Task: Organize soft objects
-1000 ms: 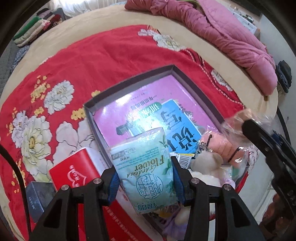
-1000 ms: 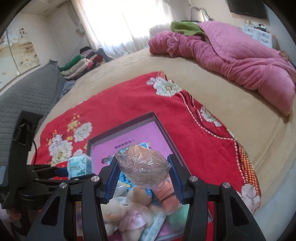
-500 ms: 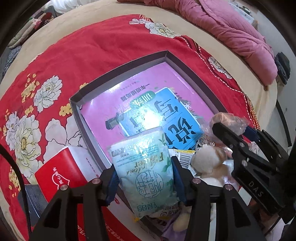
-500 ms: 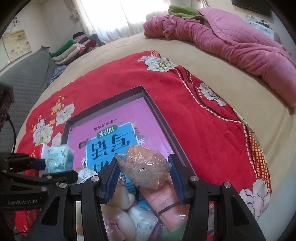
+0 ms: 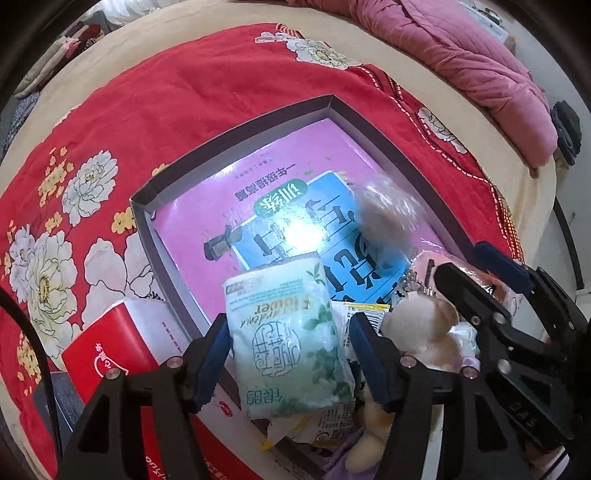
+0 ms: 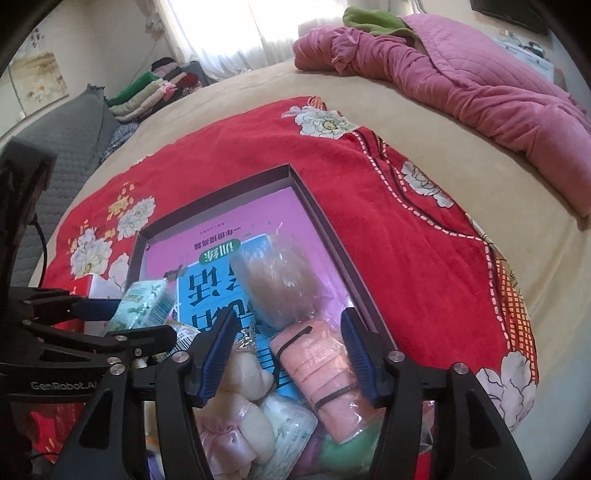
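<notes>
Since a second ago, both jaws just widened: left gripper (image 5: 291,354) apart beside tissue pack (image 5: 288,339), right gripper (image 6: 288,354) apart, wrapped bag (image 6: 275,280) blurred above box (image 6: 314,199), seemingly released to drop inside.

A home bedroom is shown: a large bed (image 6: 258,85) is covered by a red flowered blanket (image 6: 258,147), a pink quilt (image 6: 480,85) is bunched at upper right, and folded clothes (image 6: 147,92) are stacked beside a curtained window (image 6: 229,33) at upper left.
</notes>
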Demonstrator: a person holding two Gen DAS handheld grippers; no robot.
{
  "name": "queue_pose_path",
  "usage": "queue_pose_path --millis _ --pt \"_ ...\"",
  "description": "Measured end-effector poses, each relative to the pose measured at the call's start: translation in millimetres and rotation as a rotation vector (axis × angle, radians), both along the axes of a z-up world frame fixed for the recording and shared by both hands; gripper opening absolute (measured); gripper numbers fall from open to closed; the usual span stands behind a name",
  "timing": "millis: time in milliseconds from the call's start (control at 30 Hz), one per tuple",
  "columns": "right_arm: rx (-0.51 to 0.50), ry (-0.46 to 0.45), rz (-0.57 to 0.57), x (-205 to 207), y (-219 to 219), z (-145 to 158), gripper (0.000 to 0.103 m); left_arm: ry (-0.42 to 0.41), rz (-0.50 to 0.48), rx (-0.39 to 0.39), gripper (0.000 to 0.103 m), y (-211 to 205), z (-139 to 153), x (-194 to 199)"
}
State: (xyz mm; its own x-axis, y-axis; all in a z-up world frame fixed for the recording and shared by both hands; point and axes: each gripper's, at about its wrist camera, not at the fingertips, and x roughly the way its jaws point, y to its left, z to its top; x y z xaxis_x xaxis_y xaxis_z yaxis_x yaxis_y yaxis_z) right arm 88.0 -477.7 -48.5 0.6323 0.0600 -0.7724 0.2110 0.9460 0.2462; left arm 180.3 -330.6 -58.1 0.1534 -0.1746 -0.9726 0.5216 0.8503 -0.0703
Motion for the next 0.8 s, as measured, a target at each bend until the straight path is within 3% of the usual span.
queue_pose_path --millis 400,800 --pt "0.020 -0.067 -0.046 -25.4 -5.5 32.8 0.069 0.001 -0.003 -0.045 0.068 4.6 8.9 -5.4" --pt "0.002 -0.089 -0.100 -39.9 -9.0 49.1 0.073 -0.061 0.008 -0.089 0.076 8.6 29.5 -10.7"
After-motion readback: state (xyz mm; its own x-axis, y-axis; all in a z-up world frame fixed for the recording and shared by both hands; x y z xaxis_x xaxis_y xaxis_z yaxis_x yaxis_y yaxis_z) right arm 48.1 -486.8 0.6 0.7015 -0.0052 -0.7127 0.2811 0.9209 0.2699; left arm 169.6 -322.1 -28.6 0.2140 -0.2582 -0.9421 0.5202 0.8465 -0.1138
